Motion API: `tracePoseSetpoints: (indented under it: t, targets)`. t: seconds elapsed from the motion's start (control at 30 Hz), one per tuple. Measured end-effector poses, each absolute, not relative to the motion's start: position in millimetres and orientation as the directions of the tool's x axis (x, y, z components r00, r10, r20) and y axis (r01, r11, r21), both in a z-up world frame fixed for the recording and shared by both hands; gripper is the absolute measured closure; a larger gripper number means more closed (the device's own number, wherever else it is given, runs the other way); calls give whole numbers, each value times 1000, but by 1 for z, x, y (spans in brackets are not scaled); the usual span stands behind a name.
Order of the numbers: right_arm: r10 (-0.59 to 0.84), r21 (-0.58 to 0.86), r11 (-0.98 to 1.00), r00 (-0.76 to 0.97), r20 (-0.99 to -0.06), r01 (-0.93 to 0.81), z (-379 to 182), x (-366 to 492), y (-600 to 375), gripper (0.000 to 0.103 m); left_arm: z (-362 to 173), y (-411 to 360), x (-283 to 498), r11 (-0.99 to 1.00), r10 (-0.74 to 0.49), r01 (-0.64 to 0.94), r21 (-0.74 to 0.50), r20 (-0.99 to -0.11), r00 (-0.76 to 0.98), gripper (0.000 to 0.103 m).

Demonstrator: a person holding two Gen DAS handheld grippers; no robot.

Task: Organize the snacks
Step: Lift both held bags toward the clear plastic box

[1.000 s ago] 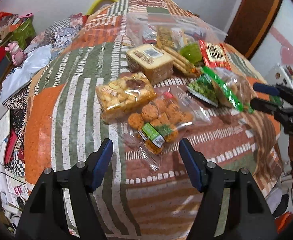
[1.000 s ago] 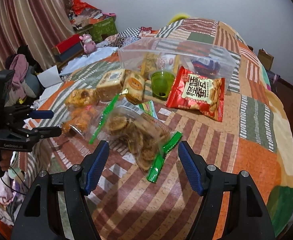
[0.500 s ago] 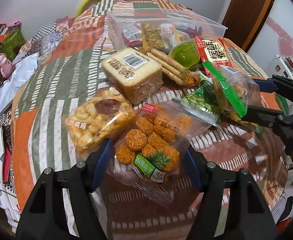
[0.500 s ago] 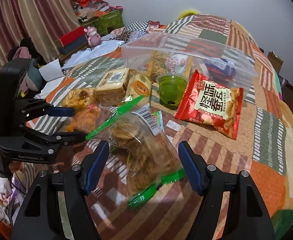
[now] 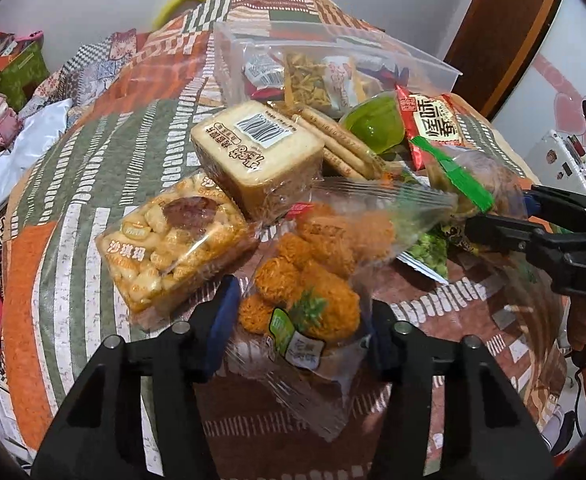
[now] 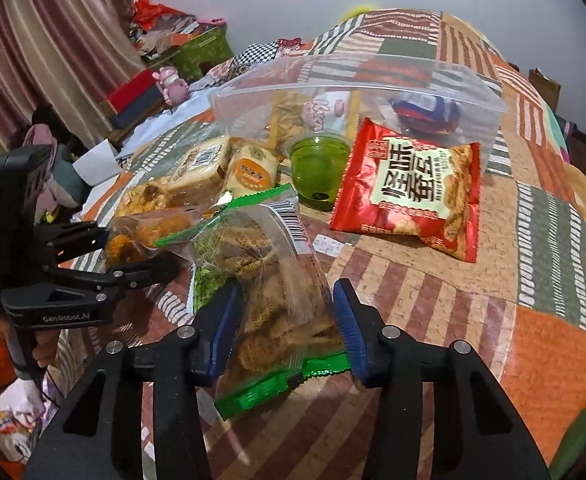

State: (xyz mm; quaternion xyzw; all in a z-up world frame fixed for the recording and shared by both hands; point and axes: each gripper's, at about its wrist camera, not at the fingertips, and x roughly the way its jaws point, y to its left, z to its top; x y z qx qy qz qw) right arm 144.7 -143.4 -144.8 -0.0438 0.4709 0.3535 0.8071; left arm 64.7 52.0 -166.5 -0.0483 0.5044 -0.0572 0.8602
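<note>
Since the earlier frame, both tongs had been brought down around snack bags on the quilted bed [image 6: 473,304]. The left tongs [image 5: 299,316] were being closed on the clear bag of orange fried balls [image 5: 313,280]. The right tongs [image 6: 285,320] were being closed on the green-edged cookie bag [image 6: 277,292], both pads against it. The clear storage bin [image 6: 373,92] was seen behind the remaining snacks.
</note>
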Motion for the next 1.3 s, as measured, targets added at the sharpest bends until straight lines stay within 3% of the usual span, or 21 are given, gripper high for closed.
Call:
tracePoseSetpoints:
  t: [0.17, 0.6, 1.3]
  targets:
    - [537, 265, 751, 326, -778, -605, -139, 140, -149, 63, -153, 47, 52, 992, -127, 47, -120, -837, 533, 62]
    - [568, 245, 759, 429, -702, -604, -99, 139, -156, 64, -106, 49, 40, 990, -126, 30, -139, -755, 644, 62]
    - [592, 234, 778, 556, -584, -583, -45, 190, -151, 64, -46, 57, 106, 984, -144, 37, -176, -647, 749, 62]
